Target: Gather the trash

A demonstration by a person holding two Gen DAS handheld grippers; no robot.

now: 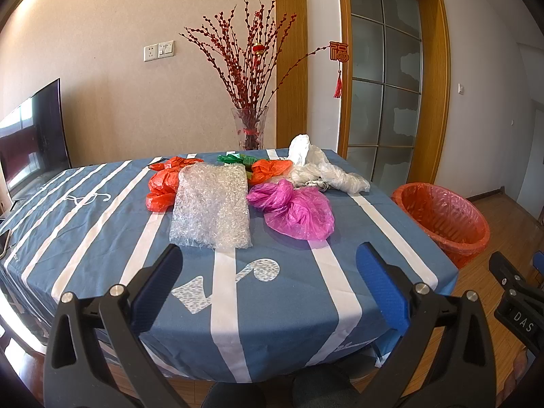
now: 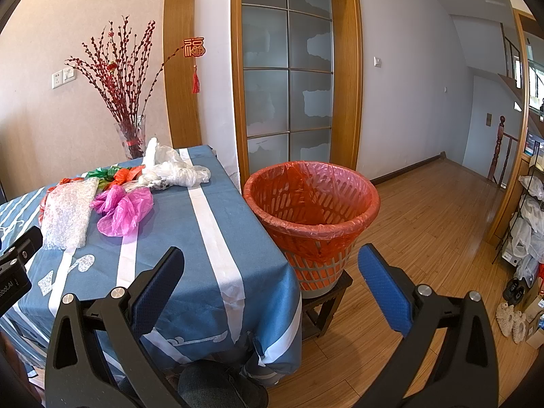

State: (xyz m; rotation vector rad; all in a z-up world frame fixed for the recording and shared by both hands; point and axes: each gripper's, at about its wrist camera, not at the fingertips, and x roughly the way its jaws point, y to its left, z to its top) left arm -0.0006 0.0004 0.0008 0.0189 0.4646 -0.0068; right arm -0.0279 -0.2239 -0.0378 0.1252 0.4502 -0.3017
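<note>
On blue striped tablecloth: bubble wrap, pink bag, orange, green & white bags piled mid-table, bin beside edge; left gripper & right gripper both spread, empty; risk: slick film slips, misses bin.

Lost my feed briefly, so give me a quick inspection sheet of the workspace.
Surface: table under blue striped cloth.
Job's things: bubble wrap, pink bag, white bag, orange bags, green bag on the table; lined bin on a stool beside it.
Clutter: vase of red branches.
Grippers: left gripper and right gripper open, holding nothing.
Cables: nothing seen.
Surroundings: television, glass door, shelf.
</note>
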